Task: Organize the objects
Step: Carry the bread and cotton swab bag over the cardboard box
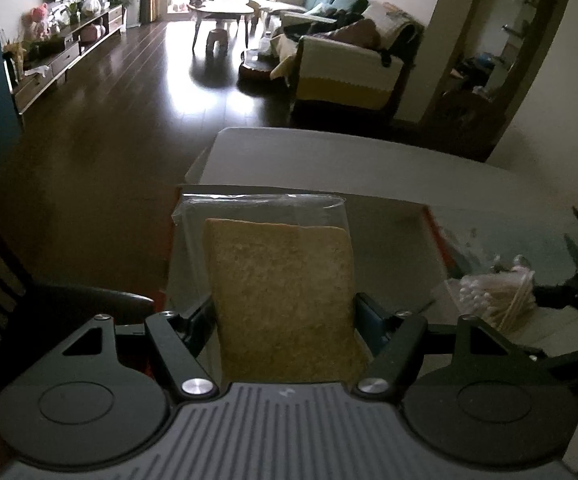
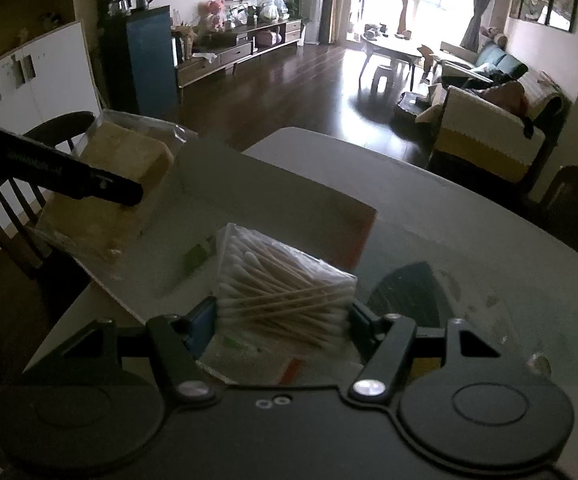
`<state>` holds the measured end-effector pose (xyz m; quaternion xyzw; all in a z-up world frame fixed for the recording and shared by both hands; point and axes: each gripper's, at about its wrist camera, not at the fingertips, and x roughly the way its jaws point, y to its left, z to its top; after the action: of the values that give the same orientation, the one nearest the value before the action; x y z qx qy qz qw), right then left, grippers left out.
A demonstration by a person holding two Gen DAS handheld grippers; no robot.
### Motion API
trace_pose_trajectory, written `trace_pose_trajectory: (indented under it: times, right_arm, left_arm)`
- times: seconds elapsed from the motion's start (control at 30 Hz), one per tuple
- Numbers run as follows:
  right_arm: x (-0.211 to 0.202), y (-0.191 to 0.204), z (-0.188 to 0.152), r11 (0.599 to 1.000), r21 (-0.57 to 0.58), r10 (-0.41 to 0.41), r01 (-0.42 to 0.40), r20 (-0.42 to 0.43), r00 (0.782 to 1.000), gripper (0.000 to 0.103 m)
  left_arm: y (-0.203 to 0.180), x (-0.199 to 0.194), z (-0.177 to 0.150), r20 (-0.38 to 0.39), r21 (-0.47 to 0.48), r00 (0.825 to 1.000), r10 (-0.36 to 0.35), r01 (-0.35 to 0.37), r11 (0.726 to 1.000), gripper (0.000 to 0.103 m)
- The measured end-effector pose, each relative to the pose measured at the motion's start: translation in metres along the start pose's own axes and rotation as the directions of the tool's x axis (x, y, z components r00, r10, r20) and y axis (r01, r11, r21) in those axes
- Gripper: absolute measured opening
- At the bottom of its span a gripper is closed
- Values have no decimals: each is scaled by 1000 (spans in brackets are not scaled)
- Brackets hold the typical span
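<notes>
My left gripper [image 1: 285,320] is shut on a clear bag of tan sponge-like pads [image 1: 281,280], held up over the near left part of a shallow white box [image 1: 369,160]. The same pad bag [image 2: 129,160] shows at the left of the right wrist view, with a left gripper finger [image 2: 89,180] across it. My right gripper [image 2: 281,320] is shut on a clear bag of cotton swabs [image 2: 285,284], held just above the box's [image 2: 281,184] near edge. That swab bag [image 1: 497,296] also appears at the right of the left wrist view.
The box lies on a pale table [image 2: 489,240] with a dark round pad [image 2: 409,288] to the right of my right gripper. Dark wooden chairs [image 2: 29,200] stand at the table's left side. Beyond are a dark floor, a sofa [image 2: 489,136] and a low cabinet [image 2: 229,56].
</notes>
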<state>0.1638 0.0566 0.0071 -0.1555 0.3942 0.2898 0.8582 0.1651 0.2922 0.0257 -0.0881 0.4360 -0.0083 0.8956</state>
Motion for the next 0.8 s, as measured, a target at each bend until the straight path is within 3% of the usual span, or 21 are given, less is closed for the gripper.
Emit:
trace_pose_trajectory:
  times: [0.4, 0.8]
  right_arm:
    - [75, 12, 35, 998, -57, -35, 31, -62, 997, 67]
    - [131, 26, 40, 985, -157, -87, 67, -124, 988, 67]
  left_arm:
    - [2, 53, 3, -94, 83, 995, 27, -19, 996, 73]
    - [3, 99, -3, -164, 147, 984, 66, -41, 988, 73]
